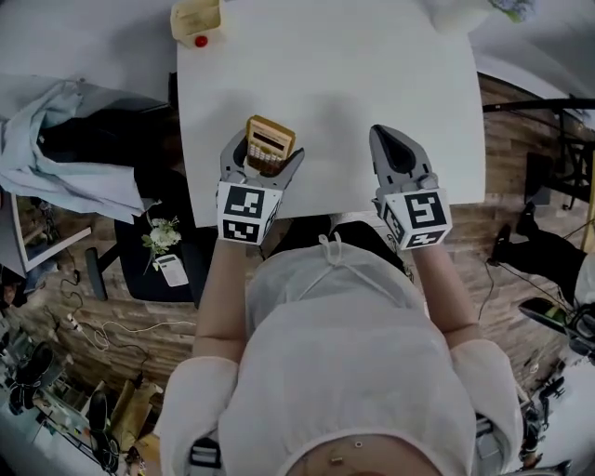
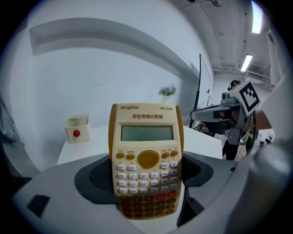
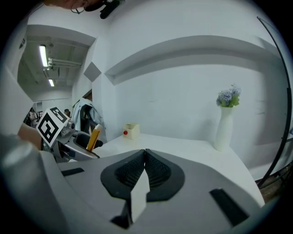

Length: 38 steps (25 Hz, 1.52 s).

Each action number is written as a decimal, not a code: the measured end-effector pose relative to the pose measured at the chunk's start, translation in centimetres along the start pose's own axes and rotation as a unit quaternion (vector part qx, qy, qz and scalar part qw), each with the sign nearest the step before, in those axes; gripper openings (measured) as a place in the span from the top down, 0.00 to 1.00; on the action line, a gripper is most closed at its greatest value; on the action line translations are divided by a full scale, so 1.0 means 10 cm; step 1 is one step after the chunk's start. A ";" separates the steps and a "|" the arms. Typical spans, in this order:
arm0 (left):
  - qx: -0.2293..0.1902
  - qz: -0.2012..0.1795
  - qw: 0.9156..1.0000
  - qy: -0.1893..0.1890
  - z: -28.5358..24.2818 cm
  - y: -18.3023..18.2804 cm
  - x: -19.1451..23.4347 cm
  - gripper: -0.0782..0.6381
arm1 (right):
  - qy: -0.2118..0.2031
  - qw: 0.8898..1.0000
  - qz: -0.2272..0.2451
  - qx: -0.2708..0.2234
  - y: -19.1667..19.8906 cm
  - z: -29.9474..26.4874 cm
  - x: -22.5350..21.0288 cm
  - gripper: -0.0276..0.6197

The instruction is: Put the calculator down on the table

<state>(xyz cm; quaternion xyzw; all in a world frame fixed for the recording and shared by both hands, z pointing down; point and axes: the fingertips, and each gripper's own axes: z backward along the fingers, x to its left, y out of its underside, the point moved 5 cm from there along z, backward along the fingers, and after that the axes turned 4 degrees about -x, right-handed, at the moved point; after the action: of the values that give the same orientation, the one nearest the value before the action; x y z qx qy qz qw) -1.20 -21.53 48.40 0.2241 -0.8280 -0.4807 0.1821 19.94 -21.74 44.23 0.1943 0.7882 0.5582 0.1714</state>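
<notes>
A tan calculator with white and brown keys stands upright between the jaws of my left gripper, which is shut on its lower half. It sits over the front left part of the white table. In the left gripper view the calculator faces the camera, its screen blank, and the left gripper clamps both its sides. I cannot tell whether it touches the table. My right gripper hovers over the table's front right, shut on nothing, its pads pressed together. The right gripper view shows the calculator edge-on at the left.
A cream box with a red button stands at the table's far left corner. A white vase with flowers stands at the far right. A chair draped with clothes sits left of the table. The table's front edge is just below both grippers.
</notes>
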 end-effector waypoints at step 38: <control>0.244 0.009 0.969 -0.029 -1.50 0.41 0.14 0.32 | -0.076 0.995 -0.018 0.067 0.24 -0.97 -0.93 0.95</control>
<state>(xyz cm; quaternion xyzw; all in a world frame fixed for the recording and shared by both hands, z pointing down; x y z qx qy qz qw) 4.56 -31.24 59.22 0.2403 -0.9272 -0.2684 0.1021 23.54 -33.50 50.09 0.2326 0.8121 0.4845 0.2273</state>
